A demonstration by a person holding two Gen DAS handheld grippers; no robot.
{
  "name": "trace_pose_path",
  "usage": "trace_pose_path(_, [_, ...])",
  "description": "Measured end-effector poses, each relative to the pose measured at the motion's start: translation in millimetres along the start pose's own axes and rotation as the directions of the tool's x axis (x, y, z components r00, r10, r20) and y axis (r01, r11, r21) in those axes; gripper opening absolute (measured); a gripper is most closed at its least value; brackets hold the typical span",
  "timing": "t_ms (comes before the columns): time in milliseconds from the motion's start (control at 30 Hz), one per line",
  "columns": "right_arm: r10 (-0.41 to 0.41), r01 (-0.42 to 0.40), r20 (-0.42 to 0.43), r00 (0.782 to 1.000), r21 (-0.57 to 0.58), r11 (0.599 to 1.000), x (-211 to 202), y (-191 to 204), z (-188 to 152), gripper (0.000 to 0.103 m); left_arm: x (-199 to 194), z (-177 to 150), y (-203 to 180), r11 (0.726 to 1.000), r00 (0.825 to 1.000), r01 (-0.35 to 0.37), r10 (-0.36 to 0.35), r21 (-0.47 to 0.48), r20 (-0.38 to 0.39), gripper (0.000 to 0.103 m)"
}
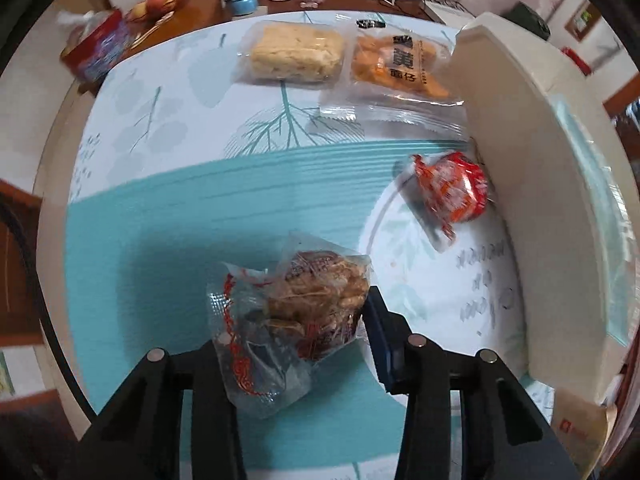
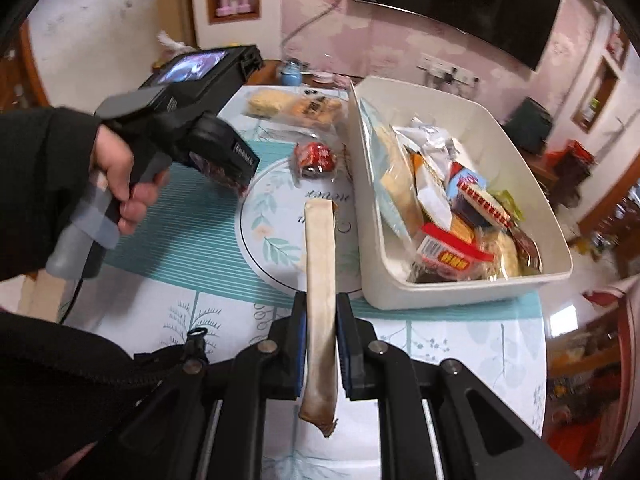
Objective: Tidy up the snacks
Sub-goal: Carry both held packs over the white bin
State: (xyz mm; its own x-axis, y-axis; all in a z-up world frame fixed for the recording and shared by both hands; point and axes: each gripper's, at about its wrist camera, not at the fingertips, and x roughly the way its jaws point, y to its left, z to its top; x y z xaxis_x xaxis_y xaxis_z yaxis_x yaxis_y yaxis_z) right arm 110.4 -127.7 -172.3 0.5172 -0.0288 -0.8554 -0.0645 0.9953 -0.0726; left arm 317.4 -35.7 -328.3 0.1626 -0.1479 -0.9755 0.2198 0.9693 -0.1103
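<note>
Clamped in the left gripper [image 1: 304, 332]: a crinkly clear packet of brown snack [image 1: 304, 304], lifted off the table; judged light, soft and slippery, best held across the filled middle. Pinched in the right gripper [image 2: 320, 344]: a long pale stick snack [image 2: 320, 280], judged light, stiffer, gripped near one end. Below, a teal patterned tablecloth [image 1: 180, 208]. Further off, a red packet [image 1: 452, 188] just beside a white bin [image 2: 460, 292] full of snacks, two flat packets [image 1: 340, 56], then a wooden sideboard [image 1: 208, 4] and a wall television [image 2: 460, 0].

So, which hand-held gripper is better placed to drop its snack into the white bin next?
Probably right. The right hand-held gripper holds a long beige snack stick beside the white plastic bin's open top.
</note>
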Motion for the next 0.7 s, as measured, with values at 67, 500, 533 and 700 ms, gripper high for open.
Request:
trace_pose_path(67, [0.046, -0.045, 0.008, 0.999, -0.019, 0.999, -4.4, -10.5, 2.1, 0.013, -10.6, -11.6, -1.4, 1.000, 1.000, 0.008, -0.008, -0.030, 0.005, 0.040])
trace_pose_path(500, [0.184, -0.165, 0.115, 0.976, -0.162, 0.973, -35.0, -64.1, 26.2, 0.013, -85.8, -63.1, -37.4, 0.996, 0.996, 0.017, -0.009, -0.083, 0.094, 0.040])
trace_pose_path(533, [0.188, -0.167, 0.123, 0.974, -0.162, 0.972, -35.7, -71.2, 28.5, 0.013, -88.7, -64.3, -43.1, 0.997, 0.995, 0.018, -0.010, -0.080, 0.102, 0.040])
trace_pose_path(700, [0.196, -0.171, 0.146, 0.970, -0.163, 0.972, -32.9, -99.6, 38.0, 0.013, -106.2, -69.7, -73.0, 0.997, 0.990, 0.058, -0.050, -0.060, 0.132, 0.040])
